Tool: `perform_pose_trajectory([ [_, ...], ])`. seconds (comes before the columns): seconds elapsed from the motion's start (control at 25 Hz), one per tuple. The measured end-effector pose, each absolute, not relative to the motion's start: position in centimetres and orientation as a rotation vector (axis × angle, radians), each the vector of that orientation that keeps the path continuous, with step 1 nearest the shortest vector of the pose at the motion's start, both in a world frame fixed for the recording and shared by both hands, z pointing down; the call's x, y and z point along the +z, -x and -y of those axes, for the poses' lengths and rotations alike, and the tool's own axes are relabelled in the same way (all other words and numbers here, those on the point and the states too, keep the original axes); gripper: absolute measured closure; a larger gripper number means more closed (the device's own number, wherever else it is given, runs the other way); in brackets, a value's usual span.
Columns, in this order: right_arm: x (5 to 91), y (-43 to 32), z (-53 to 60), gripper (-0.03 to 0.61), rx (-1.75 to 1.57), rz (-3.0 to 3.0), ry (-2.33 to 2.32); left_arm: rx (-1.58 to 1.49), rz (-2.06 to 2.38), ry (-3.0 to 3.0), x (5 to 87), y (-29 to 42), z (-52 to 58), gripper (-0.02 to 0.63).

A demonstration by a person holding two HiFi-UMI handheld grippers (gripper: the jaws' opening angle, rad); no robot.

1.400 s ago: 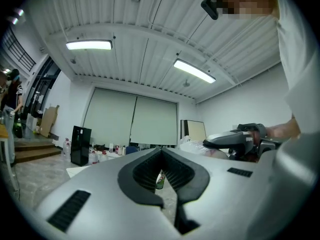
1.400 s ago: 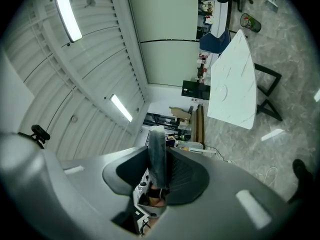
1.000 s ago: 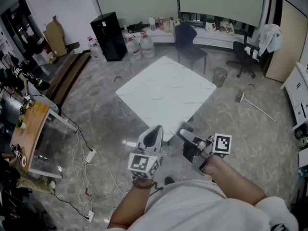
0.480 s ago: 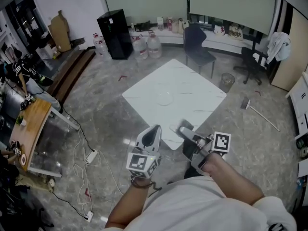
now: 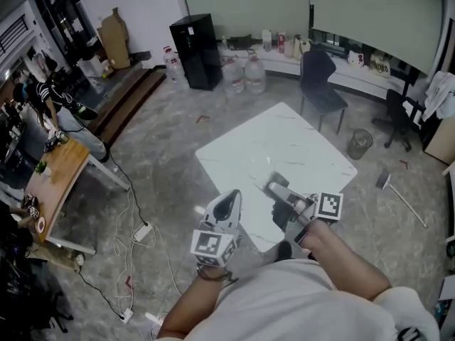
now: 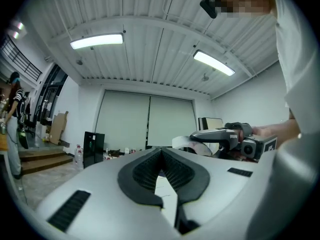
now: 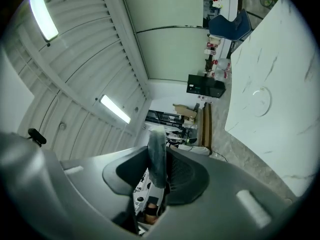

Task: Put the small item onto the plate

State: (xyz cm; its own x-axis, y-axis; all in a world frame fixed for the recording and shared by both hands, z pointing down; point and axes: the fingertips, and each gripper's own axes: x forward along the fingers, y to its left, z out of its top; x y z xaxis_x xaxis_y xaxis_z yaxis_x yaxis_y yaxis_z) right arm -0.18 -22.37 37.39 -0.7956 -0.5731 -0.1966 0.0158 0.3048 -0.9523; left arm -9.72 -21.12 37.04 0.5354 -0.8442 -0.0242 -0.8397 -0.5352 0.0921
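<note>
Closer than a second ago, the white table [image 5: 298, 144] now lies under the right gripper's [image 5: 276, 187] tip. Its jaws clamp the small grey item [image 7: 157, 156]. The clear plate [image 7: 260, 102] sits ahead of it, well apart. The left gripper [image 5: 230, 196] alongside is closed, empty.

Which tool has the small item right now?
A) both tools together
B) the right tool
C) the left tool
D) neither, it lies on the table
B: the right gripper view shows the right tool clamped on a thin grey item, while the left tool is shut with nothing in it.
</note>
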Motion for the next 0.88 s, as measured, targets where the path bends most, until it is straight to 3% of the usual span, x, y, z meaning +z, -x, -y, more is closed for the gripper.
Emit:
perform_pose_trajectory([
  [0.52,41.0,-5.4,38.8,0.474,-1.655,-2.140,0.420,-0.158,1.648,-2.571,39.2,4.4,37.4,0.607],
  [0.88,45.9,-3.9,45.6,0.474,-1.759,-2.101,0.432,-0.064,1.644,-2.504,44.7,5.5,44.0,0.607],
])
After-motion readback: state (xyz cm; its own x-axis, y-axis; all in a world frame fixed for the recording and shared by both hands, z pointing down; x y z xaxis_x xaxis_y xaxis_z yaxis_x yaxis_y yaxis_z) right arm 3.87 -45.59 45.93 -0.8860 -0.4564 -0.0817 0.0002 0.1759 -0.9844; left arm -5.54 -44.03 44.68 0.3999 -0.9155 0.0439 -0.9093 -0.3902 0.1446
